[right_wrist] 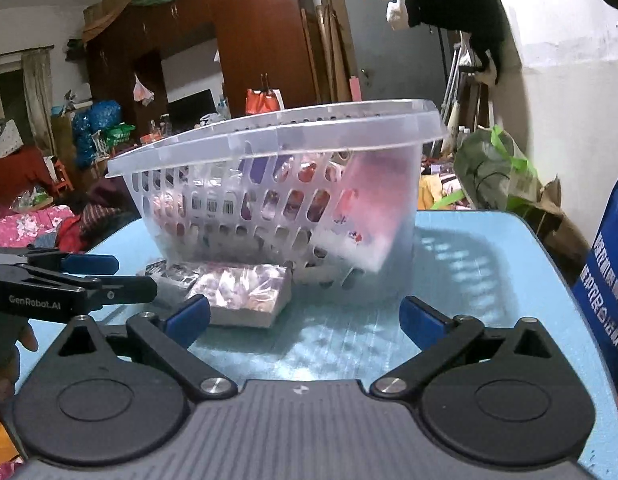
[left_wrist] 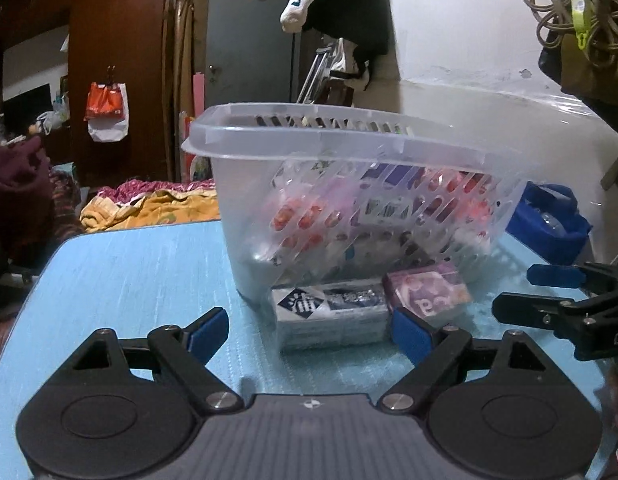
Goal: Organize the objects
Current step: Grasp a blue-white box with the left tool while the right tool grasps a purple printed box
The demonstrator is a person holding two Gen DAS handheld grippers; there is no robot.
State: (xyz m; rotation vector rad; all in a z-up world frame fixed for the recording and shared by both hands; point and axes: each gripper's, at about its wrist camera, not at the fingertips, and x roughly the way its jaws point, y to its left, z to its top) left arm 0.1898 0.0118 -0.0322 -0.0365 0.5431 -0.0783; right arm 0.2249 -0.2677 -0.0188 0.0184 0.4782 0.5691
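Left wrist view: left tongs spread apart, empty, on blue tabletop; white-navy box, purple packet against clear basket. Right tongs spread apart, empty.

Tilted basket blocking the middle of the worktop, two boxes lying against its base, bare surface lying open to its left, blue bag crowding the right edge.

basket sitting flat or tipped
Tipped: the basket leans with its rim slanting, one bottom edge propped on two packs on the table.
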